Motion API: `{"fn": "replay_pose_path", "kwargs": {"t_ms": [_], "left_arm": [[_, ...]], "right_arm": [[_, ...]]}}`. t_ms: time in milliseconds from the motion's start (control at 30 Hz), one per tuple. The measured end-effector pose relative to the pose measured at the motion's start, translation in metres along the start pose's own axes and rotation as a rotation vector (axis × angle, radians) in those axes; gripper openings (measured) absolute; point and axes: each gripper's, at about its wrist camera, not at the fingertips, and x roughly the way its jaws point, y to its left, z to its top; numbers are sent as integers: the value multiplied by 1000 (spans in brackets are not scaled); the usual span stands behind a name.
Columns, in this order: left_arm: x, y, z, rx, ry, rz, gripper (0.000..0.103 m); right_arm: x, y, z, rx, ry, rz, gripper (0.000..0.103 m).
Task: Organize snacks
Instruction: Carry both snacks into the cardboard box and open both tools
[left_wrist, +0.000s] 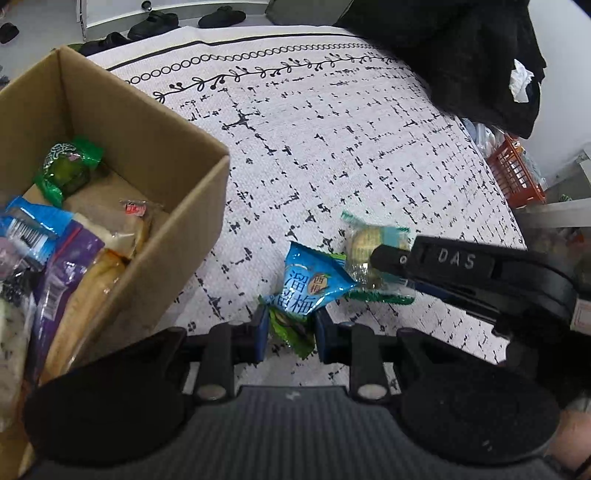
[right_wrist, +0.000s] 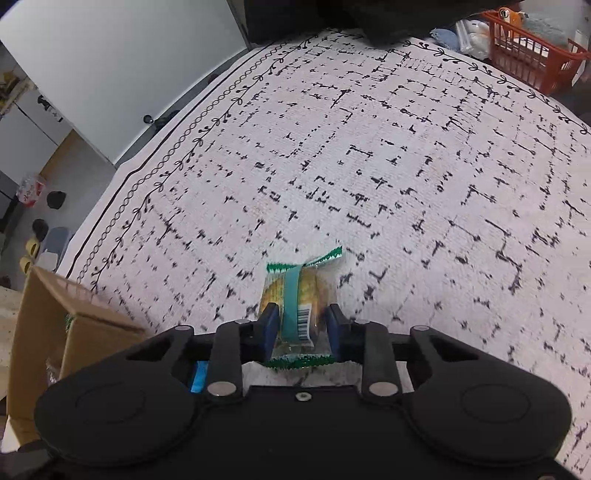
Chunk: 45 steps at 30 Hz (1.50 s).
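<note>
- Two grippers are each clamped on a small wrapped snack, both tilted steeply down at the patterned cloth (right_wrist: 369, 166).
- Left gripper (left_wrist: 289, 328): jaws nearly together, blue pads pinching the lower green end of the blue plum-candy packet (left_wrist: 308, 286). The packet stands up from the pads, its printed face towards the camera.
- Right gripper (right_wrist: 301, 328): pads pressed on either side of the clear-wrapped round cake (right_wrist: 295, 295), with the crimped green seam below the pads and the far seam beyond them. In the left wrist view the same cake (left_wrist: 373, 251) sits under that gripper's black finger, just beside the blue packet.
- Handling, as judged: both items are light. The film is slick and crinkly, so a hold on a seam alone may slip. The cake looks soft and crushable; a grip across its body should be gentle.
- Cardboard box (left_wrist: 122, 155) stands to the left of both grippers, open-topped and already holding several packets, with room at its near right corner.
- Orange basket (right_wrist: 532, 51) lies beyond the cloth's far edge, well apart.
</note>
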Motion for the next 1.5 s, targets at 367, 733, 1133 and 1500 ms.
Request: {"fn": "replay_pose_path", "kwargs": {"t_ms": [367, 733, 1133, 1500], "left_arm": [[-35, -2, -18, 25, -47, -21, 24], [-84, -3, -32, 56, -123, -42, 24], [-142, 8, -39, 63, -229, -51, 24], [-177, 37, -41, 22, -301, -31, 24]], "right_arm": [[-46, 0, -29, 33, -56, 11, 27], [-95, 8, -52, 56, -137, 35, 27], [-140, 33, -69, 57, -218, 87, 27], [-157, 68, -77, 13, -253, 135, 27]]}}
